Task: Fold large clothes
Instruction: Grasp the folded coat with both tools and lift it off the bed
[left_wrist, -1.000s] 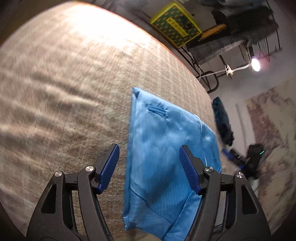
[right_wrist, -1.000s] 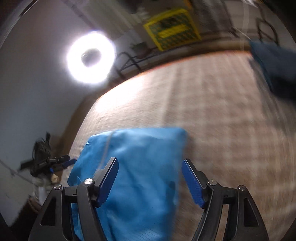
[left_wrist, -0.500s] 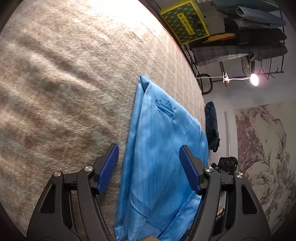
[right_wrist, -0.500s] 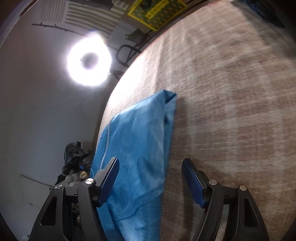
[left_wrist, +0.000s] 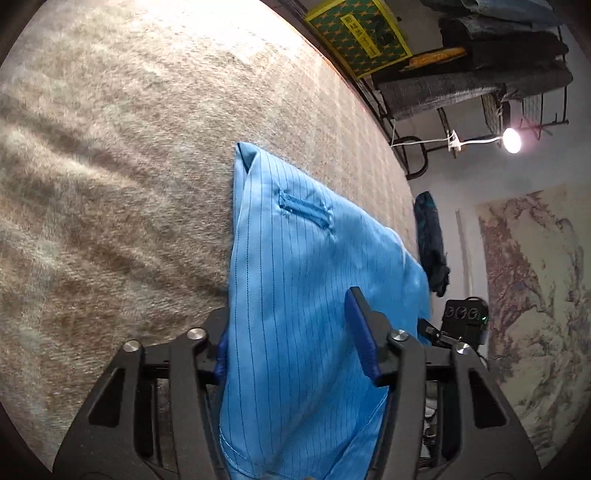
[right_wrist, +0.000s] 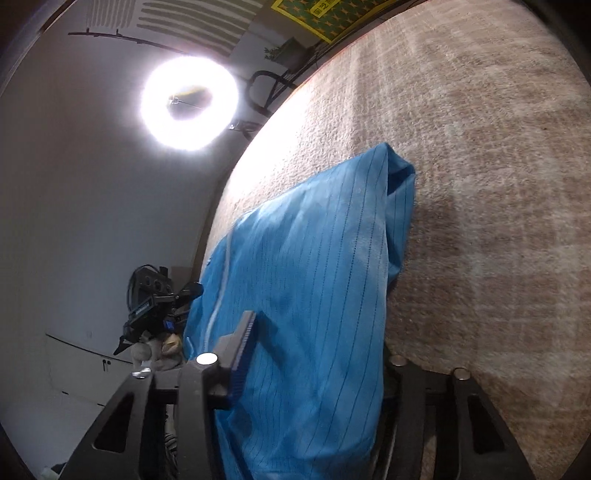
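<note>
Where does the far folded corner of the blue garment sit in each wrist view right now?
Left wrist: the blue garment's far corner is upper centre-left, on the beige blanket, beyond the left tongs.
Right wrist: the same corner is centre-right, beyond the right tongs.
Shared landmark: the yellow-bordered green panel, at the top of both views.

Blue pinstriped garment, beige plaid blanket
</note>
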